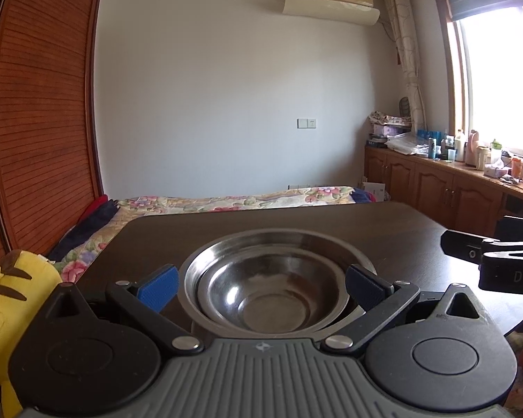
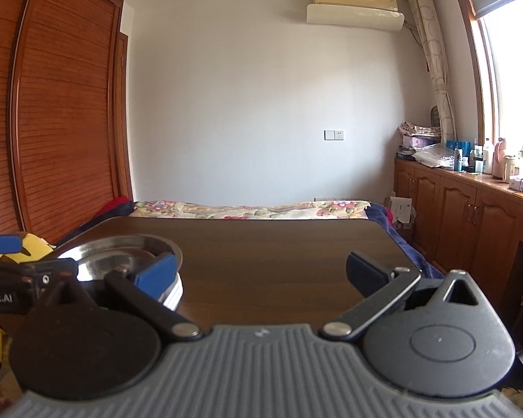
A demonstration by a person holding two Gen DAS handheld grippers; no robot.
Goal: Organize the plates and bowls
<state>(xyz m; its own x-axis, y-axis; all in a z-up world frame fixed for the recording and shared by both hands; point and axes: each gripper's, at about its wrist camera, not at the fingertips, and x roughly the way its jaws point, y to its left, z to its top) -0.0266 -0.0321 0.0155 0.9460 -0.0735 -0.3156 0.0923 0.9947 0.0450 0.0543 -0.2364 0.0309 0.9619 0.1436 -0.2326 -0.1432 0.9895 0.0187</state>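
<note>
Left wrist view is showing your left gripper (image 1: 259, 287) hovering low over the dark wooden table (image 1: 296, 219), its jaws standing wide apart and gripping nothing. Between the blue pads a steel bowl (image 1: 272, 299) is sitting nested inside a larger steel bowl (image 1: 279, 240), the stack resting on the table near its front edge, and the pads are flanking the outer rim without clearly touching it. At the right edge of that view your right gripper (image 1: 498, 261) is poking in from the side, well apart from the bowls. Right wrist view is showing your right gripper (image 2: 261, 271) facing bare tabletop, its jaws also spread open and holding nothing. The stacked bowls (image 2: 122, 254) are lying to its left, partly hidden behind the left pad, with the left gripper (image 2: 24, 278) reaching in beside them. A yellow plush toy (image 1: 7, 299) is sitting off the table's left side, and a bed with a floral cover (image 1: 226, 202) is lying beyond the far edge.
</note>
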